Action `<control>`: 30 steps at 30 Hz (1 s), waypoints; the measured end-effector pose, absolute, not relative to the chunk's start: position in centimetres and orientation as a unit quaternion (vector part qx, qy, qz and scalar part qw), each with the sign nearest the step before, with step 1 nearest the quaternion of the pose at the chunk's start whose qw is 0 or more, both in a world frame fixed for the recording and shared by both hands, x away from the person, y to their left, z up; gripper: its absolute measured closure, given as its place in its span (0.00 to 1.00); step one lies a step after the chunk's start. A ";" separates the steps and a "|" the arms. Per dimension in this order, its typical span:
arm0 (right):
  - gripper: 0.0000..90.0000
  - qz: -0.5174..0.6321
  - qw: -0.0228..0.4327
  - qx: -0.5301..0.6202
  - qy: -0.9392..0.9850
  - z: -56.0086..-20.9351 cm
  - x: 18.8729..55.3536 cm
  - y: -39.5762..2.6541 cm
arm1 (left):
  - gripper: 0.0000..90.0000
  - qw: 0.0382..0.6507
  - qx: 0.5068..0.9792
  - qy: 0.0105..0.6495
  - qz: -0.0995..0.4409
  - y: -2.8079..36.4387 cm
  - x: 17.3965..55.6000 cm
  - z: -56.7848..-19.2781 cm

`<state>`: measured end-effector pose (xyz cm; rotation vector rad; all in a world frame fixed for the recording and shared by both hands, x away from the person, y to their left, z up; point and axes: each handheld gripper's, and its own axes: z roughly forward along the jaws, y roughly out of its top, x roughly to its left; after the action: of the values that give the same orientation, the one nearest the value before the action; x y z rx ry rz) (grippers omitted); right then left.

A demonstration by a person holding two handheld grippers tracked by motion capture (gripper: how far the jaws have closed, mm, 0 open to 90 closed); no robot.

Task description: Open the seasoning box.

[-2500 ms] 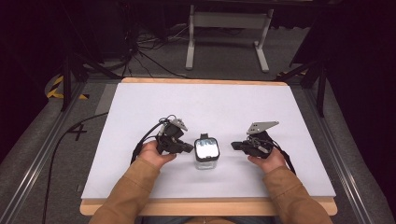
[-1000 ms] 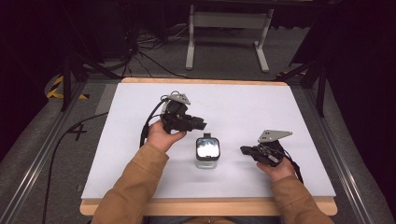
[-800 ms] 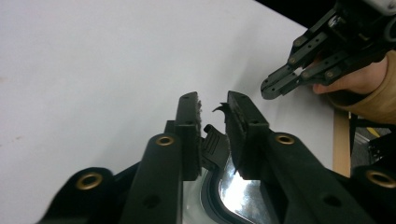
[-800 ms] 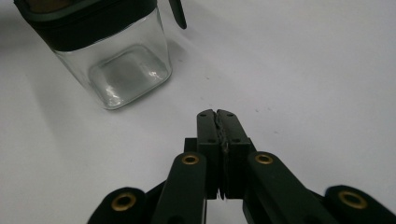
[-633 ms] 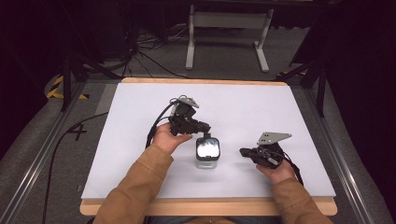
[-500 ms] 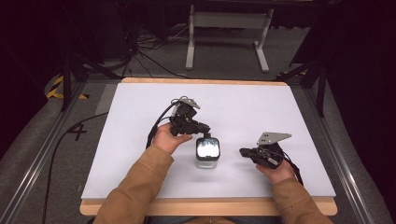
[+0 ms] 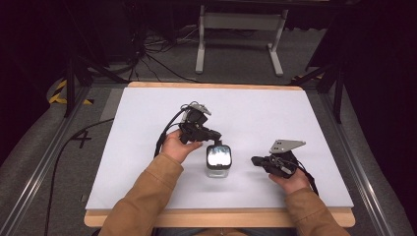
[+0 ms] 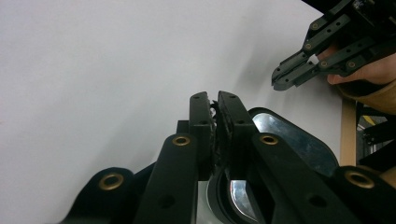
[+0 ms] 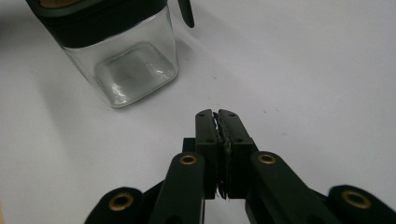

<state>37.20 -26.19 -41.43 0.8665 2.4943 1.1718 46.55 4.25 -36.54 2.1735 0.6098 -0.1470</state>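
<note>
A square clear glass jar [image 7: 218, 162] with a black lid [image 8: 289, 137] and shiny top stands on the white table [image 7: 255, 113], slightly near of centre. My left gripper [image 7: 217, 143] hangs over the jar's far edge, pointing right and down, its jaws pressed together with nothing seen between them; in the left gripper view the tips [image 8: 215, 103] sit just above the lid. My right gripper [image 7: 255, 160] rests low at the jar's right, a short gap away, shut and pointing left. The right gripper view has the jar [image 9: 123, 65] ahead at upper left.
The table's wooden front edge [image 7: 216, 216] runs under the person's tan sleeves. A black cable [image 7: 164, 132] loops from the left gripper. Beyond the table are a metal stand [image 7: 239, 22] and floor cables. In the left gripper view, the right gripper [image 8: 280, 79] appears at upper right.
The left gripper rose from the jar's left side, swung away from the person and then right, ending over the jar's lid. The right gripper drew slightly right and nearer the person.
</note>
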 end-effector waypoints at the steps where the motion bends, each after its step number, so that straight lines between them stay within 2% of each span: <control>1: 0.97 0.403 0.126 0.297 0.856 -41.4 37.2 -26.1 | 0.97 0.425 0.870 0.241 -0.061 4.3 46.5 -36.5; 30: 0.98 0.434 0.131 0.220 0.864 -38.8 34.6 -21.7 | 0.99 0.424 0.872 0.240 -0.055 4.4 46.7 -36.7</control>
<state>34.58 -21.69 -38.84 0.6394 2.5083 1.2612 46.72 4.39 -36.72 2.1809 0.5996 -0.1375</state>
